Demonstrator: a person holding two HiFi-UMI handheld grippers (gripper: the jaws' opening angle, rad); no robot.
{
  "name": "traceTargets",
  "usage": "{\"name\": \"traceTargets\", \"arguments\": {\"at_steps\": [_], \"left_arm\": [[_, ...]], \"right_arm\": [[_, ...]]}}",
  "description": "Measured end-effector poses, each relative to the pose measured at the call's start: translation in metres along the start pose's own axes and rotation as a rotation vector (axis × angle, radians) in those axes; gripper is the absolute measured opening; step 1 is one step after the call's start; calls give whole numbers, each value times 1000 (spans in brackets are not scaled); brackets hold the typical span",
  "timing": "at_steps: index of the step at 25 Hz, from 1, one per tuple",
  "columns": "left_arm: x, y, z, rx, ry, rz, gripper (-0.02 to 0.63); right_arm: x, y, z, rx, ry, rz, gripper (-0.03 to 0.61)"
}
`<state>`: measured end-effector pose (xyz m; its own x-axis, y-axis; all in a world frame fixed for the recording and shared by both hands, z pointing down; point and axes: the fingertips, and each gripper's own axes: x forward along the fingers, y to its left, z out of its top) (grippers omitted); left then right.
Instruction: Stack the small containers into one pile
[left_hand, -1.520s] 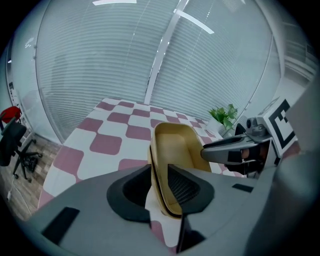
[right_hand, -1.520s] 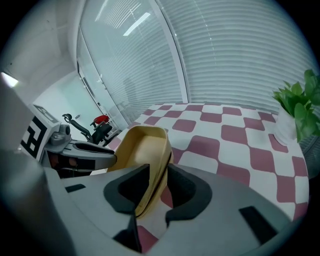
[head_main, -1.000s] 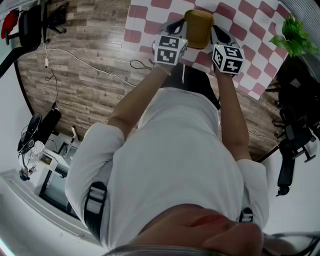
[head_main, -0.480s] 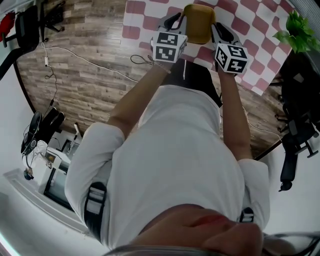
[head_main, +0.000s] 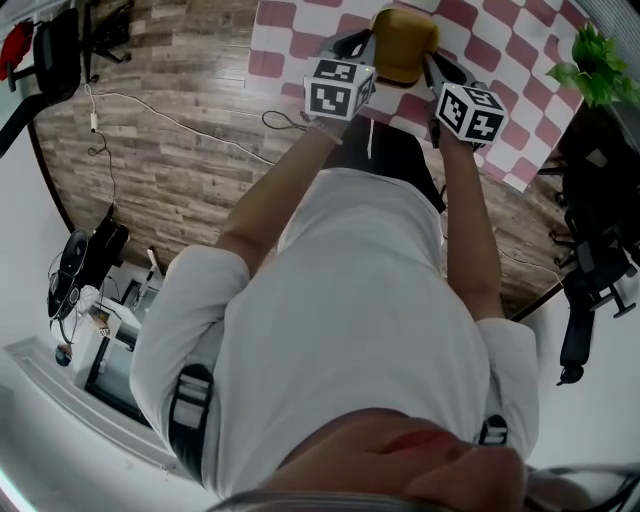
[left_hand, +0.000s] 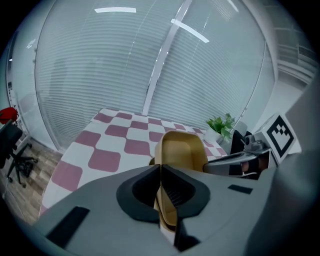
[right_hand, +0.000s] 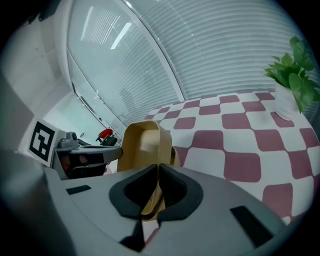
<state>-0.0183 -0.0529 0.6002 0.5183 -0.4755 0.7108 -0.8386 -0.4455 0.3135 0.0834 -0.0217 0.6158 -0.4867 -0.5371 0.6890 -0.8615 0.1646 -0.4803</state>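
Now we are holding one small mustard-yellow plastic container between the two tools, out in front of the body and over the bench, which is covered in a red-and-white chequered cloth. The left gripper is pinching the container's left wall, its fingers closed down on the thin plastic. The right gripper is doing the same on the opposite wall, its fingers likewise clamped on the rim. Over the last second both grippers and the container have been creeping forward, away from the body and further over the cloth, though only slightly; the grip on each side is staying as it was. In the left gripper view the container is standing tilted with its hollow turned toward the camera. A sliver of the same yellow is peeping out from behind it, and we cannot tell whether that is a second container nested under it. We are judging this to be a carry, with the container not yet let go. No other loose container is showing on the cloth, so we cannot say where the pile is to stand. A potted green plant is sitting toward the bench's right side, well apart from the grippers.
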Motion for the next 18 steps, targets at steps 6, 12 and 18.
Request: {"name": "traceTargets", "arguments": {"at_steps": [6, 12, 18], "left_arm": [[-11, -2, -3, -66, 68, -21, 36], [-10, 2, -19, -91, 129, -27, 37], [-2, 5, -24, -57, 135, -12, 37]], "right_arm": [[-6, 9, -2, 75, 103, 55, 40], [-3, 11, -14, 130, 188, 95, 38], [5, 6, -18, 11, 186, 20, 89]]}}
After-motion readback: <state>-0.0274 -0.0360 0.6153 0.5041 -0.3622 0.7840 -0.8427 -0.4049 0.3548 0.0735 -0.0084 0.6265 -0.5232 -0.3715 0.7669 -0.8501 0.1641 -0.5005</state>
